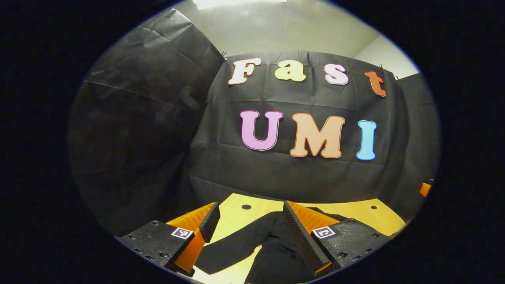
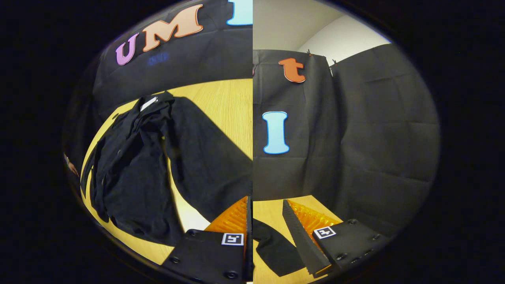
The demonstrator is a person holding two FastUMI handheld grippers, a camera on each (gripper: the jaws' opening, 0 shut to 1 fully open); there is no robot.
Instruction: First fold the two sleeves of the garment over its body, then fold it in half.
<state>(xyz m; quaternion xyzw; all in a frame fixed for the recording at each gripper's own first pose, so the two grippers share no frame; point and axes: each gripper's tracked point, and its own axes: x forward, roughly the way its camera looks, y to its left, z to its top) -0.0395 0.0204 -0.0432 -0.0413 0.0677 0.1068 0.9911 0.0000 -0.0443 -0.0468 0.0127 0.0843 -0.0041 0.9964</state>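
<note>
Garment (image 2: 134, 165) lies rumpled on the table (image 2: 221, 102), sleeves apparently unfolded; left gripper (image 1: 248, 232) and right gripper (image 2: 268, 232) hover open, holding nothing. All folds remain.

garment (image 2: 134, 165): 1 | surface (image 1: 236, 213): 1 | holes in surface (image 1: 246, 206): 2 | left claw (image 1: 248, 225): 1 | right claw (image 2: 268, 221): 1

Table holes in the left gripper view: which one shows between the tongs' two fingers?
The left hole, framed between the open left tongs above the black garment; the other hole lies outside them, to the right.
</note>
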